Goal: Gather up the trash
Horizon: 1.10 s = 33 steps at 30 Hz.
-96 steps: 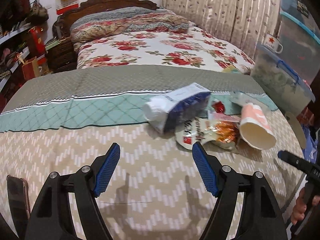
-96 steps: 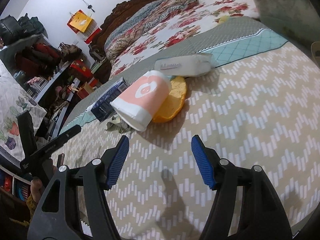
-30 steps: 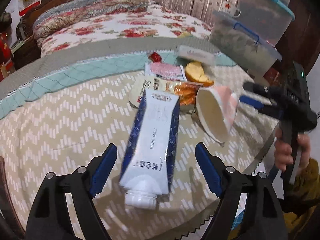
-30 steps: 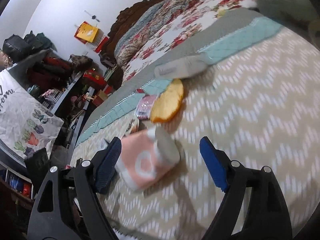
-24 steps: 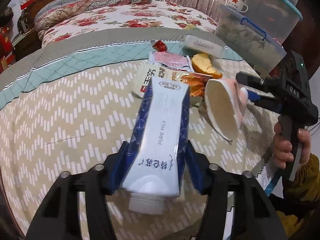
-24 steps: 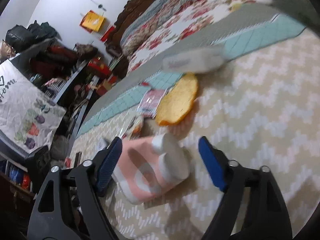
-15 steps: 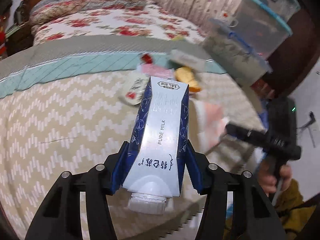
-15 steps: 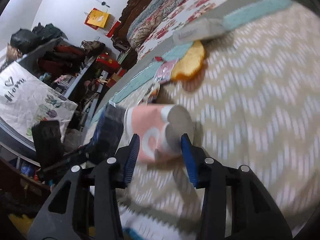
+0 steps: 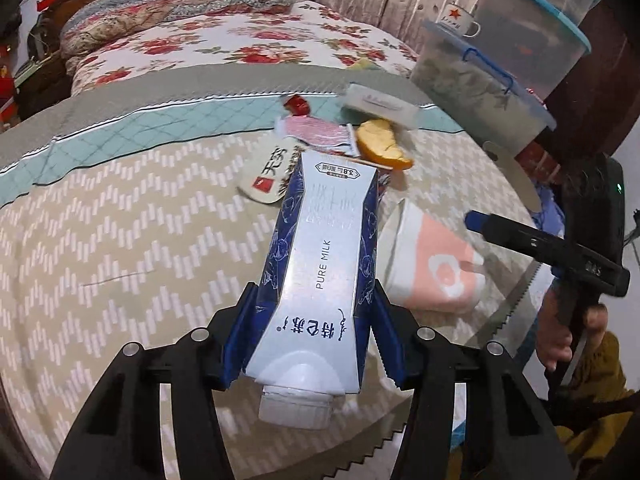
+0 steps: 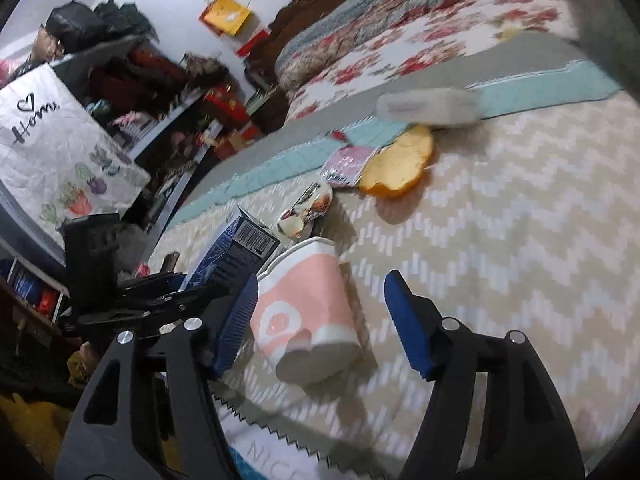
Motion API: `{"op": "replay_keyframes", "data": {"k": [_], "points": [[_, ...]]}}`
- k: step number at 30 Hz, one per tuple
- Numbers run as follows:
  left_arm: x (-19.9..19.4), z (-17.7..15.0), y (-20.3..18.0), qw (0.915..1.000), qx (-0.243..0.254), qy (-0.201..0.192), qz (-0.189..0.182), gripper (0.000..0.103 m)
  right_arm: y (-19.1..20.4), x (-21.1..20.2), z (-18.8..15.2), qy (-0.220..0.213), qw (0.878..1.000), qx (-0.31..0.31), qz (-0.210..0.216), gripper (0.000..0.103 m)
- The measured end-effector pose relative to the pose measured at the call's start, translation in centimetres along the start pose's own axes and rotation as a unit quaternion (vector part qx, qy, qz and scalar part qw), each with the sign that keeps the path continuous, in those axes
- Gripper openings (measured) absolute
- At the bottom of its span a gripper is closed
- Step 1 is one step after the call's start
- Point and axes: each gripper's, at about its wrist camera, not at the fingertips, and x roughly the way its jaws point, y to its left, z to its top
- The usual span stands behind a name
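My left gripper (image 9: 312,300) is shut on a blue and white milk carton (image 9: 320,272), held above the bed with its cap toward the camera. A pink and white paper cup (image 10: 308,308) lies on its side near the bed's edge, base toward the right wrist camera. My right gripper (image 10: 320,280) straddles the cup with its jaws opening. Its left pad is close against the cup, while a gap shows at the right pad. The cup (image 9: 432,268) and right gripper (image 9: 540,244) also appear in the left wrist view, and the carton (image 10: 232,256) in the right wrist view.
More trash lies further up the bed: an orange peel (image 9: 380,146), a pink wrapper (image 9: 316,132), a snack bag (image 9: 268,172), a red wrapper (image 9: 296,104) and a white packet (image 9: 380,106). Clear storage boxes (image 9: 480,80) stand beside the bed at right. Cluttered shelves (image 10: 160,92) are at left.
My left gripper closed on the milk carton and lifted it off the bed. My right gripper squeezed the paper cup, then spread again, and the cup now lies near the bed's edge.
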Motion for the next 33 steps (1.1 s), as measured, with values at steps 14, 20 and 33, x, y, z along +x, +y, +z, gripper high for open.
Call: {"op": "replay_keyframes", "data": {"k": [14,20,33], "points": [[-0.2,-0.2,0.9,0.9978,0.006,-0.005,0.066,0.052,4.3,2.3,-5.3,0.056,0.997,-0.055,0.016,0.041],[-1.4,0.7,-0.3,0.9961,0.025,-0.026,0.08,0.052,1.4,-1.6,-3.9,-0.019,0.999,0.014,0.026,0.041],[3.0,9.6,-15.5,0.9805,0.179,0.016,-0.079,0.052,-11.7,-13.9,-5.2,-0.2,0.957,0.191,-0.085,0.041]]}}
